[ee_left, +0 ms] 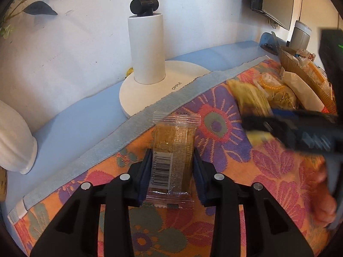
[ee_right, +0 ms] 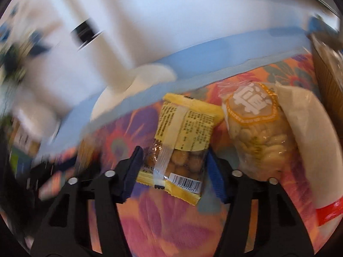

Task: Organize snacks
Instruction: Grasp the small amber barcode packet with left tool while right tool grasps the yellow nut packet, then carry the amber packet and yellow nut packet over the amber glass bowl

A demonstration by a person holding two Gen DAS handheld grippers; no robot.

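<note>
On the floral cloth (ee_left: 278, 167), my left gripper (ee_left: 172, 167) clamps a clear-wrapped snack bar (ee_left: 174, 150); my right gripper (ee_right: 173, 167) grips a yellow nut packet (ee_right: 182, 141).

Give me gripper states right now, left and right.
Left gripper: shut on the clear packet of golden-brown snack.
Right gripper: shut on the yellow packet of nuts.

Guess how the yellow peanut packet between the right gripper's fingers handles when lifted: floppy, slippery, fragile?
The yellow peanut packet is thin film with crimped ends, so it probably sags beyond the right gripper. The glossy clear window suggests it may slip. Loose nuts showing inside would likely shift, and look light; a hard squeeze might crack them.
</note>
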